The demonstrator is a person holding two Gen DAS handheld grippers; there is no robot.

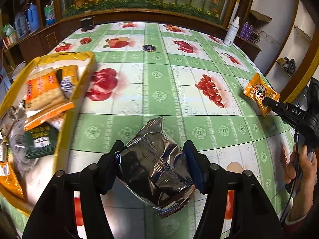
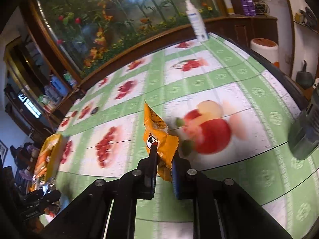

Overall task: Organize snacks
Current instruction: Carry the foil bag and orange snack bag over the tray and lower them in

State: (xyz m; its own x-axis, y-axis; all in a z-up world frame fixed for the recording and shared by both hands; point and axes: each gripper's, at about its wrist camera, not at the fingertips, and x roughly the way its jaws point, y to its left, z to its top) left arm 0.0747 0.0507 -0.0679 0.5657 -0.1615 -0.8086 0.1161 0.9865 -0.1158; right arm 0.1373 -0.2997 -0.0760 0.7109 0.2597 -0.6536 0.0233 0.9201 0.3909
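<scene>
Left gripper [image 1: 152, 159] jaws half open, clamped on a crinkly silver foil pouch [image 1: 157, 169] over the surface's [image 1: 159, 75] near edge, beside a yellow box [image 1: 65, 107] of packets. Right gripper [image 2: 162, 159] jaws pinched on a glossy orange packet [image 2: 157, 137] mid-surface.

1. The right gripper [image 2: 162, 166] is clamped on an orange snack packet [image 2: 158, 137] above the fruit-print tablecloth [image 2: 249, 175].
2. A white spray bottle [image 2: 196, 23] stands at the far edge.
</scene>
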